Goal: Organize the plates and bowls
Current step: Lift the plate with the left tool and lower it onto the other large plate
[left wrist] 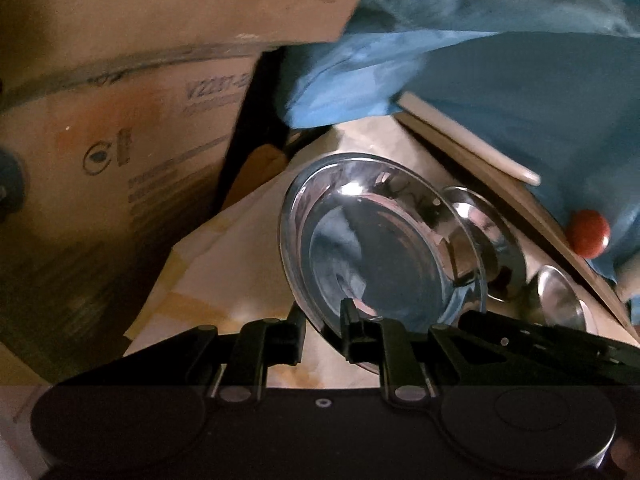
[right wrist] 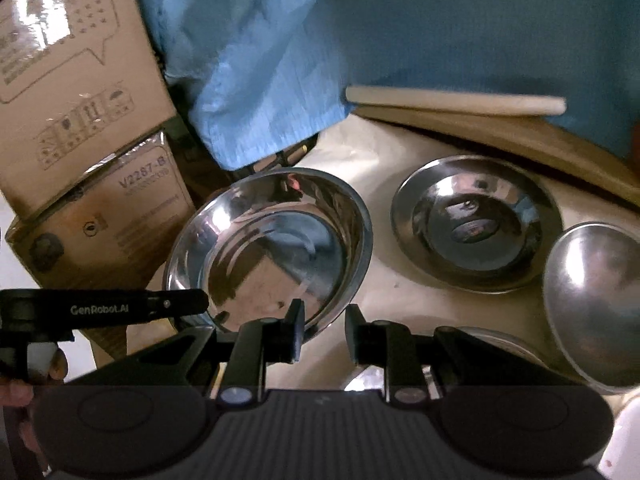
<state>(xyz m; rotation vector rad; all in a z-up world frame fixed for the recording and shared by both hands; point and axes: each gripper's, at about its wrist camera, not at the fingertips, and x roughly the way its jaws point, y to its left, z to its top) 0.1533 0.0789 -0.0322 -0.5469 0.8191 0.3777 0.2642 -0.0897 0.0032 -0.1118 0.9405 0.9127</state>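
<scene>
left grips the plate, right empty

your left gripper (left wrist: 323,320) pinches the near rim of the tilted steel plate (left wrist: 376,236), over the table's left edge. your right gripper (right wrist: 323,330) stands parted, empty, just beside that plate's rim; the bowl (right wrist: 476,224) lies beyond.

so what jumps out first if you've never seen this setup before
The shiny steel plate tilted up off the cream cloth, its near rim between the left gripper's fingers. Behind it a big blue cloth hangs over stacked cardboard boxes, with a second steel plate lying flat to the right.
</scene>
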